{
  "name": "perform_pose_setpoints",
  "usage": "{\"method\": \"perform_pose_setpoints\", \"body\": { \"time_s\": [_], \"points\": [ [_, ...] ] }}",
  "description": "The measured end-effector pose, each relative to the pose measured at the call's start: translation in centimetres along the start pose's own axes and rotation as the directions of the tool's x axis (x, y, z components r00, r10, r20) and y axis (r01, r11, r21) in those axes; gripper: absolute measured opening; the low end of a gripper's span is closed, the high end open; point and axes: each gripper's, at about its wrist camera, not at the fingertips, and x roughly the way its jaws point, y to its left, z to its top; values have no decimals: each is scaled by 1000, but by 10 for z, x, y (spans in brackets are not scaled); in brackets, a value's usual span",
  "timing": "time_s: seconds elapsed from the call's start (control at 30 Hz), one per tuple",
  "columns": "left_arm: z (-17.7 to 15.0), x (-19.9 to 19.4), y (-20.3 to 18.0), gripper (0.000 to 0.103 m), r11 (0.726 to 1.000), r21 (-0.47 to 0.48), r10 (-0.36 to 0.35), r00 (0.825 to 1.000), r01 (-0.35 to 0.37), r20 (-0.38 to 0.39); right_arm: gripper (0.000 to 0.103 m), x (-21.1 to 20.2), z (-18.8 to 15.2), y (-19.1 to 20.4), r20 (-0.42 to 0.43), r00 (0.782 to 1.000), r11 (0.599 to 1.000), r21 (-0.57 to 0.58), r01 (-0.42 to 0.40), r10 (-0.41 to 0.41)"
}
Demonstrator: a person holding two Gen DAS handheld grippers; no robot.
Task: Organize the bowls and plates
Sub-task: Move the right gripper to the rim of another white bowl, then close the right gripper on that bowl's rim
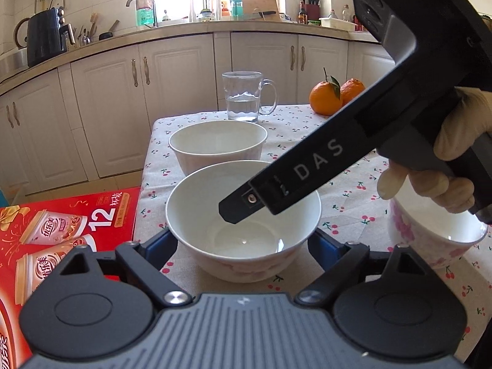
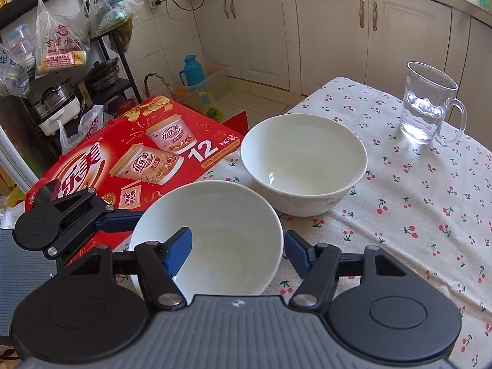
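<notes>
A plain white bowl [image 1: 200, 209] [image 2: 221, 246] stands near the table's left edge. My left gripper [image 1: 243, 236] holds it across its width, one blue pad against each outer side. Its finger [image 2: 118, 218] shows touching the bowl's left side in the right wrist view. My right gripper [image 2: 236, 235] straddles the bowl's right wall: one finger [image 1: 243, 206] hangs inside with a wide gap to the wall, the other sits just outside the rim. A second white bowl [image 1: 215, 144] [image 2: 301, 160] stands just behind. A pink-flowered bowl [image 1: 430, 240] sits to the right.
A glass mug of water [image 1: 243, 98] [image 2: 424, 113] and two oranges [image 1: 326, 98] stand at the far end of the cherry-print tablecloth [image 2: 415, 215]. A red carton [image 1: 67, 230] [image 2: 138, 160] lies off the table's left edge. A gloved hand [image 1: 455, 141] holds the right gripper.
</notes>
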Motion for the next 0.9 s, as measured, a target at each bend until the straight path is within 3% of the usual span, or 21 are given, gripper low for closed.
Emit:
{"method": "perform_pose_setpoints", "body": {
  "time_s": [0.13,0.9],
  "points": [
    [0,0,-1,91,1000,5,0,1000,0,0,65,1,0,-2,3,1000,1000,16,-19,19],
    [4,-23,-11,91,1000,21,-12,1000,12,-26,66,-25,-12,11,20,999,1000,-5,-26,26]
  ]
}}
